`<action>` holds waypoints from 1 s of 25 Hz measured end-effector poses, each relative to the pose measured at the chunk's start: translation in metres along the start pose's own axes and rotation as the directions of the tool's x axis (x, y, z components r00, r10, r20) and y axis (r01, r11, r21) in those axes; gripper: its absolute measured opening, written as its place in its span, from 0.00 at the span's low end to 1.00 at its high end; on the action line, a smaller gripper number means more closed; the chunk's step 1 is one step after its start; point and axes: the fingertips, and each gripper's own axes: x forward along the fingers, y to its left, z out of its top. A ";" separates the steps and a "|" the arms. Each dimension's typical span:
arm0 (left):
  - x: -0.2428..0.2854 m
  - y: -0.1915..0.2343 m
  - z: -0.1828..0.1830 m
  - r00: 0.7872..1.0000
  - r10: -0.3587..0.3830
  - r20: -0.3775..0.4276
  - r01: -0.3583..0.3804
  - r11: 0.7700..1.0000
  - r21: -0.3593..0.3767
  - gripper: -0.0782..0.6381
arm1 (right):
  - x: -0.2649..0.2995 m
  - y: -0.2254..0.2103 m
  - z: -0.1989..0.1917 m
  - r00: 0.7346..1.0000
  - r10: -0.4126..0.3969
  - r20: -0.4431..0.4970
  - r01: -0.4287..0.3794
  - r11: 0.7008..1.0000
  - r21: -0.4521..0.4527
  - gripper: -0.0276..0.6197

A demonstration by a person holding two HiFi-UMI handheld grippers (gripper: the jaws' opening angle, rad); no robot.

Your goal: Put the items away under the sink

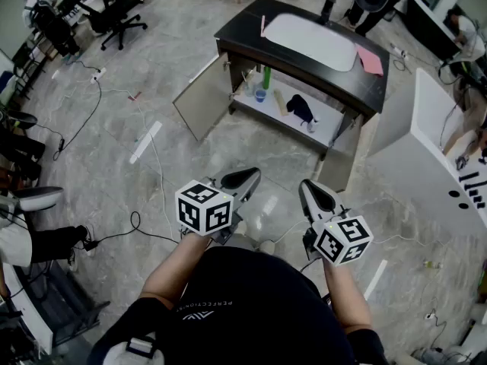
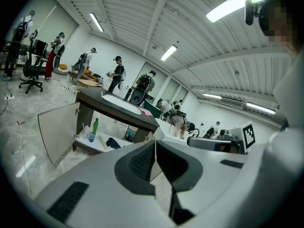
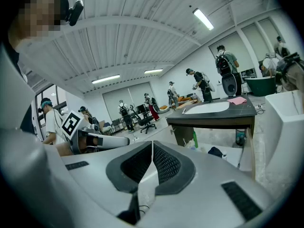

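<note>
The dark sink cabinet (image 1: 243, 26) stands ahead with both doors open. On its white lower shelf (image 1: 323, 114) are a green bottle (image 1: 266, 77), a blue cup (image 1: 260, 95), a wooden piece (image 1: 281, 102) and a dark cloth (image 1: 301, 108). My left gripper (image 1: 240, 179) and right gripper (image 1: 319, 197) are held side by side near my body, well short of the cabinet. Both are shut with nothing between the jaws. The left gripper view shows its shut jaws, the left gripper (image 2: 155, 144), with the bottle (image 2: 95, 126) and cup (image 2: 91, 138) beyond. The right gripper (image 3: 152, 147) looks toward the same shelf.
The left door (image 1: 202, 97) swings out wide and the right door (image 1: 340, 158) juts toward me. A pink cloth (image 1: 370, 59) lies beside the basin (image 1: 310, 42). A white counter (image 1: 434, 150) stands at right, office chairs (image 1: 114, 17) at far left, and cables (image 1: 141, 223) cross the floor.
</note>
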 end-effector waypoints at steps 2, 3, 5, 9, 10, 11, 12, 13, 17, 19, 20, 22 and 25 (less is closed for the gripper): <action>-0.001 0.004 0.003 1.000 0.001 0.001 -0.001 1.000 0.001 0.13 | 0.004 0.000 0.001 1.000 -0.002 0.000 0.002 1.000 0.001 0.10; -0.002 0.006 0.004 1.000 0.001 0.001 -0.001 1.000 0.002 0.13 | 0.006 0.001 0.001 1.000 -0.001 0.001 0.001 1.000 0.003 0.10; -0.002 0.011 0.006 1.000 0.000 0.000 0.000 1.000 0.003 0.13 | 0.010 0.001 0.002 1.000 0.005 0.006 -0.005 1.000 0.017 0.10; -0.004 0.019 0.008 1.000 -0.008 -0.004 0.008 1.000 0.000 0.13 | 0.021 0.004 0.005 1.000 0.008 0.009 -0.008 1.000 0.030 0.10; -0.004 0.022 0.009 1.000 -0.009 -0.006 0.009 1.000 -0.001 0.13 | 0.025 0.006 0.005 1.000 0.009 0.006 -0.009 1.000 0.029 0.10; -0.005 0.025 0.010 1.000 -0.010 -0.009 0.010 1.000 -0.002 0.13 | 0.029 0.007 0.006 1.000 0.010 0.003 -0.010 1.000 0.028 0.10; -0.005 0.029 0.012 1.000 -0.012 -0.011 0.012 1.000 -0.002 0.13 | 0.033 0.008 0.008 1.000 0.011 0.000 -0.011 1.000 0.027 0.10; -0.004 0.032 0.013 1.000 -0.014 -0.013 0.014 1.000 -0.002 0.13 | 0.038 0.008 0.009 1.000 0.011 -0.002 -0.011 1.000 0.027 0.10; -0.007 0.051 0.022 1.000 -0.019 -0.020 0.019 1.000 0.009 0.13 | 0.060 0.011 0.016 1.000 0.016 0.005 -0.016 0.999 0.038 0.10; -0.011 0.061 0.028 1.000 -0.015 -0.021 0.015 1.000 0.017 0.13 | 0.072 0.017 0.021 1.000 0.021 0.006 -0.021 0.999 0.029 0.10; -0.012 0.066 0.030 1.000 -0.014 -0.021 0.014 1.000 0.021 0.13 | 0.078 0.020 0.022 1.000 0.021 0.004 -0.021 1.000 0.020 0.10; -0.016 0.073 0.032 1.000 -0.015 -0.022 0.015 1.000 0.024 0.13 | 0.087 0.023 0.023 1.000 0.016 -0.004 -0.016 1.000 0.011 0.10; -0.019 0.083 0.034 0.999 -0.020 -0.032 0.021 1.000 0.022 0.13 | 0.096 0.023 0.025 1.000 0.002 -0.007 -0.002 1.000 0.019 0.10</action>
